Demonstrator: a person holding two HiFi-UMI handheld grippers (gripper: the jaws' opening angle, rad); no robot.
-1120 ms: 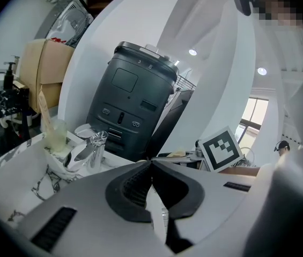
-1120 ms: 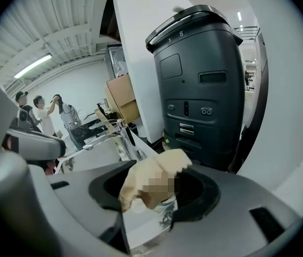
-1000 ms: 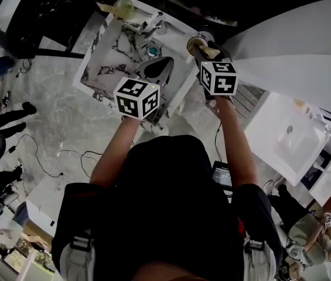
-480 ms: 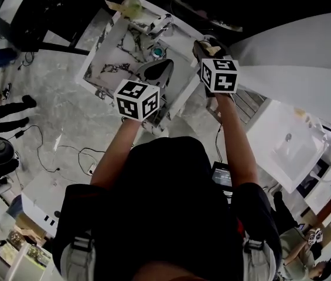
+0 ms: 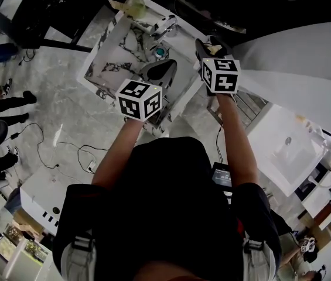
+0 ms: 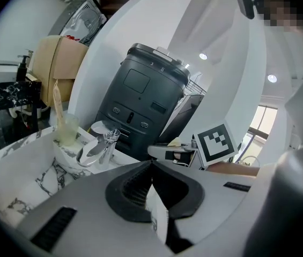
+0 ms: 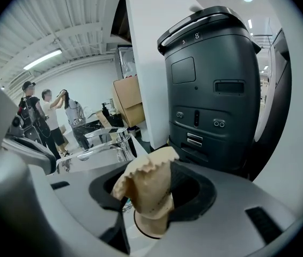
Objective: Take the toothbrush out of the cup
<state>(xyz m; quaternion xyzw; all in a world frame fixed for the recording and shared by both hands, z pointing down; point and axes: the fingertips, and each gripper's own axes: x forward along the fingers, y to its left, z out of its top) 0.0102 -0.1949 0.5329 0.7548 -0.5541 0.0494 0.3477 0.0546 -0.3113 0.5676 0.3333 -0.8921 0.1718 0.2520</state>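
Presently: marble surface point(image 5: 113, 52), cup point(image 6: 67, 131) parked at its far corner beside the faucet point(image 5: 164, 25), toothbrush point(image 6: 56, 103) upright inside. My left hand-held gripper point(image 6: 152, 166): closed, empty, likely free for the toothbrush. My right hand-held gripper point(image 7: 145, 194): clamped on crinkled brown paper point(image 7: 148, 178).

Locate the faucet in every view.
Head view: faucet near top centre, on the sink's far rim.
Left gripper view: faucet lower left, right of the cup.
Right gripper view: faucet left of centre, above the jaws.
Shared landmark: brown paper in the right gripper.
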